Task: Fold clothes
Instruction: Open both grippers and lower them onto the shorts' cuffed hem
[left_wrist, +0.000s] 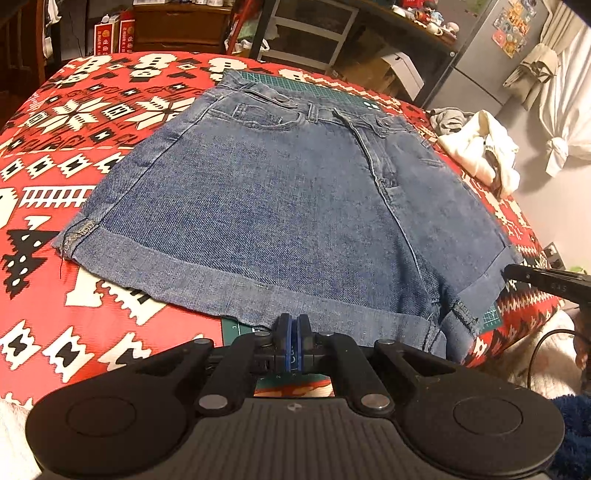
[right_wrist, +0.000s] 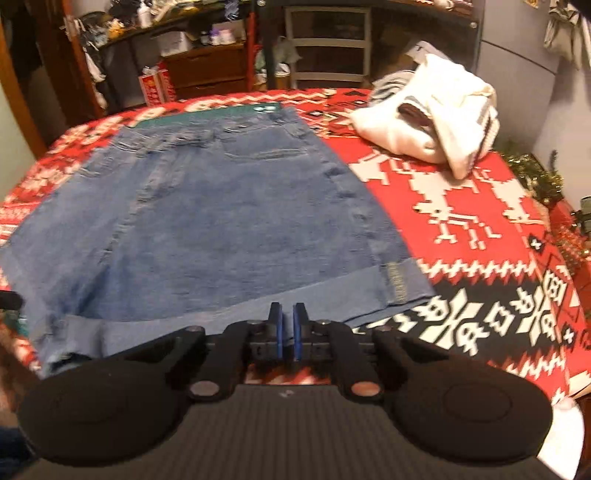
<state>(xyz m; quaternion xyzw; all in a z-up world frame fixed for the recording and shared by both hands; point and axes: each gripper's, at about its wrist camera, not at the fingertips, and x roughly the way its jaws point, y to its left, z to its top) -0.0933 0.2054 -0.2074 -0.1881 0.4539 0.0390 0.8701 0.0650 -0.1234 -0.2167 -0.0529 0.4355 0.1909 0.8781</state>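
**A:** So where were the denim shorts (left_wrist: 280, 192) at that point?

**B:** Spread flat, front side up, on a green cutting mat (left_wrist: 317, 86) that peeked out past the waistband and again at the near hem. Waistband pointed away from the cameras, the rolled cuffs (left_wrist: 177, 271) toward them. All of it sat on the worktop under a red, white and black patterned cloth (left_wrist: 74, 122).

**A:** And the grippers?

**B:** The left gripper (left_wrist: 291, 332) hung right at the near hem, around the middle of the shorts. Its blue fingers (left_wrist: 282, 334) were pressed together with nothing between them. The right gripper (right_wrist: 287, 328) was over the cuff of the leg on its side, fingers (right_wrist: 300, 328) nearly closed with a thin gap, also empty. Can't say whether either actually touched the denim. The right wrist view was a bit blurry, too.

**A:** Anything else on there?

**B:** A crumpled white garment (right_wrist: 436, 114) with dark stripes at the far right of the cloth, well apart from the shorts, and something grey (left_wrist: 448, 118) bunched behind it. Shelves and wooden drawers (right_wrist: 207, 70) stood in the background.
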